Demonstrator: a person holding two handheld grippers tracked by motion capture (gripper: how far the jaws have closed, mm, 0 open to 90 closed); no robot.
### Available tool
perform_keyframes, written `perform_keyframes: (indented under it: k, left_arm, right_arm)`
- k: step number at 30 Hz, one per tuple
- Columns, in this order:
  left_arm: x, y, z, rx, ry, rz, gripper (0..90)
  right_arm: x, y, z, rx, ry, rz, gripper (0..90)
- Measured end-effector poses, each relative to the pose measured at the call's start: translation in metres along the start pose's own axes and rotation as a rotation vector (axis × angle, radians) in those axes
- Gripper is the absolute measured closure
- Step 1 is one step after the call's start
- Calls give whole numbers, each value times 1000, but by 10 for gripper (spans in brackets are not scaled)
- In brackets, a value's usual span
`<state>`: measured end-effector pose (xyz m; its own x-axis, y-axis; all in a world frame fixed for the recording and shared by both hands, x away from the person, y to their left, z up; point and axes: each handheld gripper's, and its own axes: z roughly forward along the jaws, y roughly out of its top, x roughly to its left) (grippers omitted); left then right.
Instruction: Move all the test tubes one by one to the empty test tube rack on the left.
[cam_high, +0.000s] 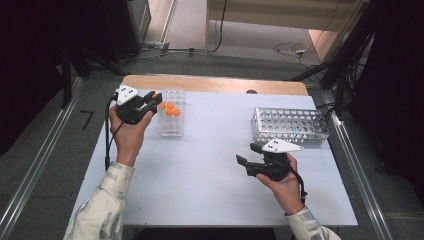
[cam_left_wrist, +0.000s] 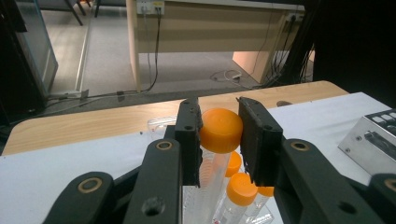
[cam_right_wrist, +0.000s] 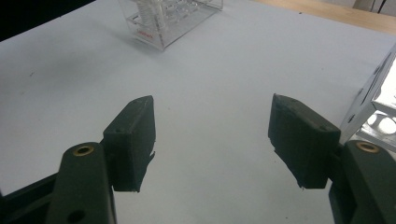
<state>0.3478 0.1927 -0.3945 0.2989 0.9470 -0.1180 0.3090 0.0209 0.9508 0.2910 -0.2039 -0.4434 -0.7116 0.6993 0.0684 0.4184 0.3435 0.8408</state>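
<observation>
My left claw (cam_left_wrist: 218, 135) is closed on the orange cap (cam_left_wrist: 221, 130) of a tube (cam_left_wrist: 211, 186), one jaw on either side of the cap. That tube stands among other orange-capped tubes in the clear rack (cam_high: 171, 120) at the far left of the worktop (cam_high: 210, 170); in the high view the left claw (cam_high: 151, 102) sits at the rack's left edge. I cannot tell whether the tube's foot is seated in its well or lifted clear.

My right claw (cam_right_wrist: 212, 140) is wide open with nothing between the jaws, hovering over bare worktop. In the high view the right claw (cam_high: 246, 164) lies near the metal rack (cam_high: 290, 126), just on my side of it, and that rack's wells look empty.

Handling, in my judgement: the tube is light, stiff clear plastic, and its smooth wall would be slippery. The cap is the better hold (it looks faintly ribbed and wider than the body). A grip low on the cap should resist tilting. The hold is narrow, so the tube may swing if moved fast. Neighbouring caps stand just beside it and could be knocked on a slanted pull.
</observation>
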Motion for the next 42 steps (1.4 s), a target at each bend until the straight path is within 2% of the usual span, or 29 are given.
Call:
perform_keyframes:
  k: [4,12,18,24,34,38,42]
  left_arm:
    - [0,-8,5,9,5,1,701]
    - [-2,-27,15,56,24,17,695]
    - [-4,-26,10,65,42,36,600]
    - [-4,-30,-3,56,39,-5,546]
    - [-4,-55,-32,112,-26,-61,378]
    - [-8,-68,-43,143,-38,-72,326]
    - [-11,-80,-57,160,-46,-66,281]
  right_arm:
    - [0,0,0,0,0,0,309]
    - [0,0,0,1,0,-4,308]
    - [0,-1,0,3,-2,2,307]
    - [-6,-2,-4,-6,-16,9,305]
    - [-29,-12,-20,-13,-79,53,274]
    - [-37,-18,-26,-6,-113,63,264]
    - [-45,-24,-33,-3,-144,77,250]
